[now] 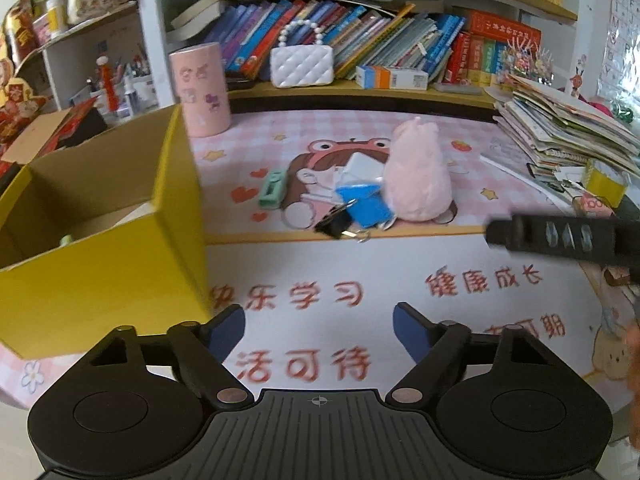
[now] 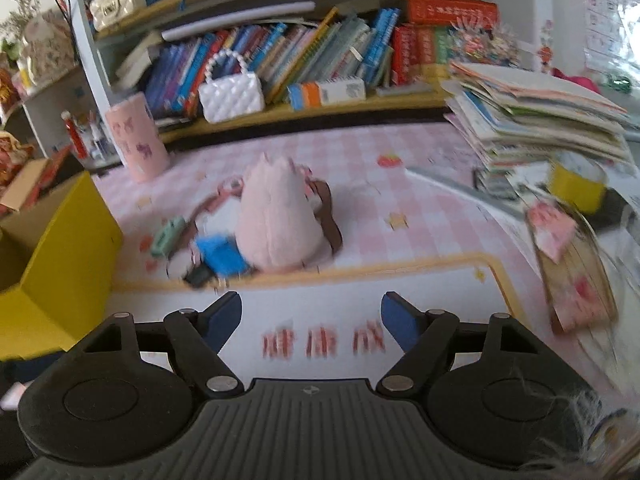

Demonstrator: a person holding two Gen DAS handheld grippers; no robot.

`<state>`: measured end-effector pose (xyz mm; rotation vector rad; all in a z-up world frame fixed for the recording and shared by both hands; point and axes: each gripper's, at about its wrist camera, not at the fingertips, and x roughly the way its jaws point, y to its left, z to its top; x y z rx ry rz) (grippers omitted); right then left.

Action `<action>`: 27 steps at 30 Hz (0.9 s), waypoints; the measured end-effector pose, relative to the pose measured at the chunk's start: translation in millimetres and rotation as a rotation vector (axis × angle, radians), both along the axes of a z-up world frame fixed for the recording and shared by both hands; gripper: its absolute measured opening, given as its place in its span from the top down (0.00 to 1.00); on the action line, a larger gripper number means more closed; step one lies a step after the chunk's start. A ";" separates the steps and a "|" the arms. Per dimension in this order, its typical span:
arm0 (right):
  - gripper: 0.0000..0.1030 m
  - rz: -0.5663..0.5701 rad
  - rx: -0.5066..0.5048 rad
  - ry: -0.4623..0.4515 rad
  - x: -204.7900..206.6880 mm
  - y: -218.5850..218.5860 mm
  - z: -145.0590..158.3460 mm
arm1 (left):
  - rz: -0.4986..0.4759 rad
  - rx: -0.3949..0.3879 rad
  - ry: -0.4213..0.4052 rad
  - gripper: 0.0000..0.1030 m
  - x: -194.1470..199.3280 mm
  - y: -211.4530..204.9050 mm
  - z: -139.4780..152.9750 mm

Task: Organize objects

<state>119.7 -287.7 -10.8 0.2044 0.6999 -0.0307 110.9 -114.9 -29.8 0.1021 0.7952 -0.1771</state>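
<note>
A pink plush toy (image 1: 416, 174) (image 2: 280, 224) sits mid-desk on the pink printed mat (image 1: 312, 264). Beside it lie a blue card (image 1: 366, 204) (image 2: 222, 256), a green clip-like piece (image 1: 273, 188) (image 2: 168, 236), a black binder clip (image 1: 334, 224) and white cards. An open yellow cardboard box (image 1: 108, 240) (image 2: 56, 264) stands at the left. My left gripper (image 1: 319, 326) hangs open over the mat, right of the box, nothing between its fingers. My right gripper (image 2: 311, 314) is open too, short of the plush; one of its fingers (image 1: 552, 236) shows in the left wrist view.
A pink cylinder tin (image 1: 202, 88) (image 2: 138, 140) stands behind the box. A white quilted purse (image 1: 302, 64) (image 2: 232, 94) and rows of books fill the shelf. A tall stack of papers (image 1: 568, 124) (image 2: 536, 120) and a yellow tape roll (image 2: 576, 182) crowd the right.
</note>
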 end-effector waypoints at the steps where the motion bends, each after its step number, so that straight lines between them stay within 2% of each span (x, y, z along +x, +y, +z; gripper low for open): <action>1: 0.25 0.015 0.008 -0.008 7.6 -3.6 1.8 | -0.002 0.001 0.002 0.27 4.0 -4.8 -1.1; 6: 0.25 0.072 0.033 -0.009 44.7 -15.4 3.1 | 0.021 0.005 0.001 0.40 34.8 -19.5 -6.4; 14: 0.25 0.142 0.021 0.011 101.8 -15.2 -9.8 | 0.061 0.055 -0.009 0.57 87.0 -37.3 -24.6; 20: 0.25 0.171 0.022 0.035 133.7 -11.1 -24.0 | 0.033 0.114 0.005 0.64 112.3 -51.7 -39.3; 27: 0.25 0.200 0.037 0.051 158.2 -6.6 -37.1 | 0.026 0.184 -0.018 0.72 125.2 -63.5 -48.6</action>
